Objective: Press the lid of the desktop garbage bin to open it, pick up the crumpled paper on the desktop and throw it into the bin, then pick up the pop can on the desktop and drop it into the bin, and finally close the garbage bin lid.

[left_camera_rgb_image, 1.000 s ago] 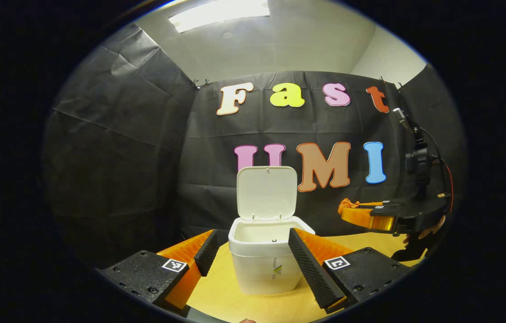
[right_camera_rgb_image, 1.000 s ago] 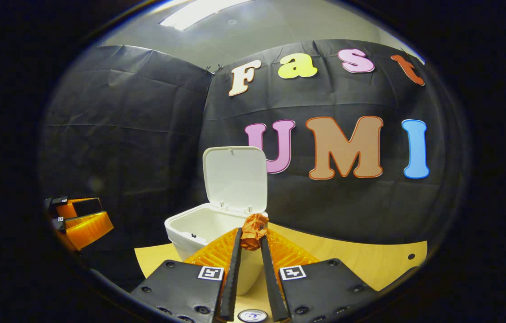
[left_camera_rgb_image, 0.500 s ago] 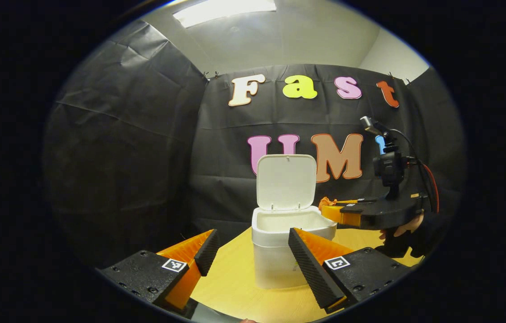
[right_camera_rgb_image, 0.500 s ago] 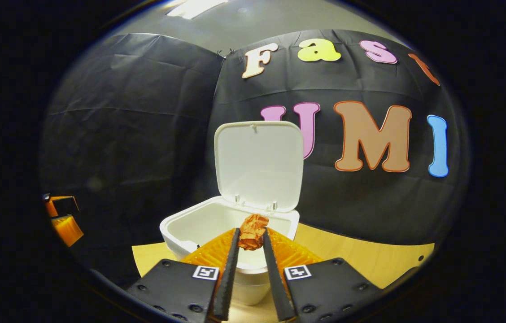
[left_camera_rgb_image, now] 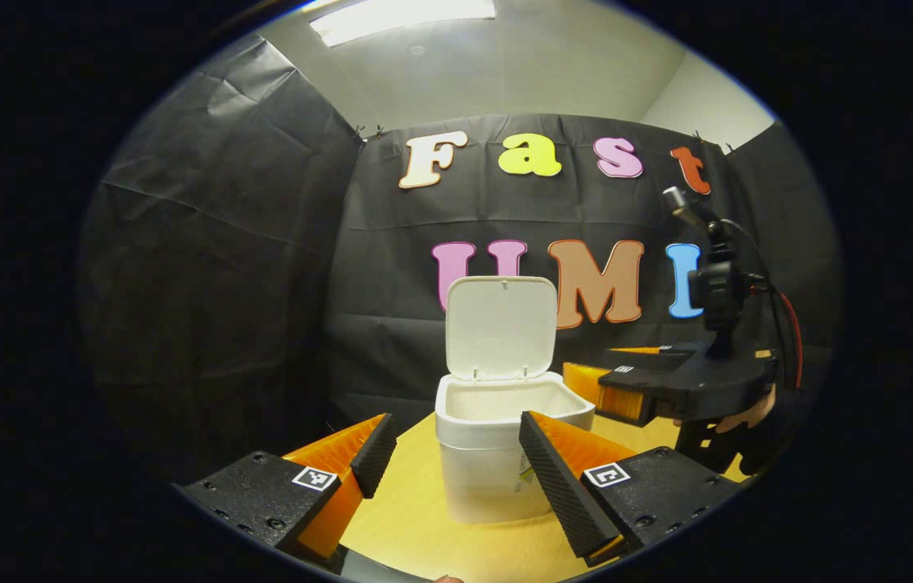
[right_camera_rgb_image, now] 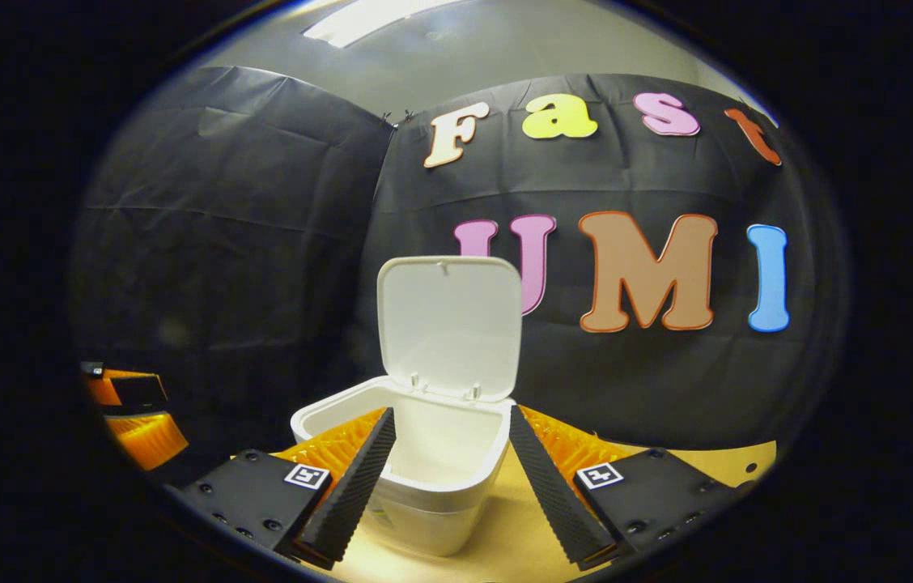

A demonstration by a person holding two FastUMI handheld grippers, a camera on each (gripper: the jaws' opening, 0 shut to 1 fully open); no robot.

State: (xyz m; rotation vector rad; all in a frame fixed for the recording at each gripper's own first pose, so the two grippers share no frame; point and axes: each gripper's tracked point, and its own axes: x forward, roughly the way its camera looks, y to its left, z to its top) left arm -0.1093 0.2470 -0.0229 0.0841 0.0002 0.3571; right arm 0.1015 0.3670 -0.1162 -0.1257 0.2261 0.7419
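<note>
Seemingly idle, the left claw (left_camera_rgb_image: pixel 450 453) waits spread before the garbage bin (left_camera_rgb_image: pixel 497 453), lid (left_camera_rgb_image: pixel 500 326) upright for drops. Right gripper view: right claw (right_camera_rgb_image: pixel 452 465) spread above the bin's mouth, paper apparently released.

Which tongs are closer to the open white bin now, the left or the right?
Right. The right tongs hang open over the bin rim; the left tongs sit back, in front of it.
</note>
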